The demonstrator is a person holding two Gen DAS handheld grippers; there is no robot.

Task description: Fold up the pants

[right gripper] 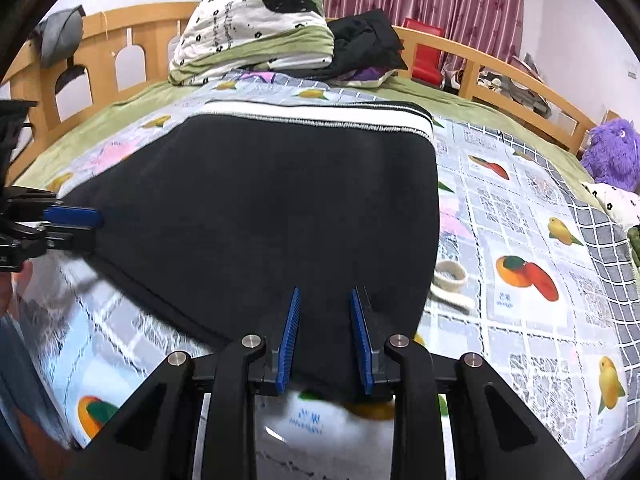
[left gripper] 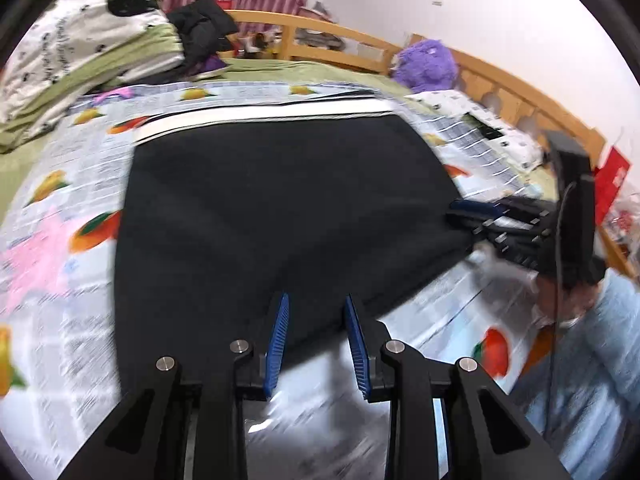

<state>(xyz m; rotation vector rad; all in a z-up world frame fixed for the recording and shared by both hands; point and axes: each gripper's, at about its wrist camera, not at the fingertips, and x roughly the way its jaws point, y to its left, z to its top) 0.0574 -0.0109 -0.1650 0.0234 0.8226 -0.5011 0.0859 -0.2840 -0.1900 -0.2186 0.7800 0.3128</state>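
Note:
Black pants (left gripper: 280, 208) with a white striped edge (left gripper: 264, 118) lie on the fruit-print bedspread (left gripper: 64, 216). My left gripper (left gripper: 316, 304) has its blue pads apart, straddling the pants' near edge, which is lifted off the bed. The right gripper shows at the right of the left wrist view (left gripper: 472, 216), at the pants' right corner. In the right wrist view the pants (right gripper: 260, 208) fill the middle; my right gripper (right gripper: 325, 298) has pads apart around the near edge. The left gripper shows at the left of this view (right gripper: 76, 220), at the pants' left corner.
Folded bedding (right gripper: 256, 36) and dark clothes (right gripper: 364, 44) are piled at the far end of the bed. A purple plush toy (right gripper: 612, 152) sits at the right by the wooden bed rail (right gripper: 500, 68). A white drawstring loop (right gripper: 450, 276) lies beside the pants.

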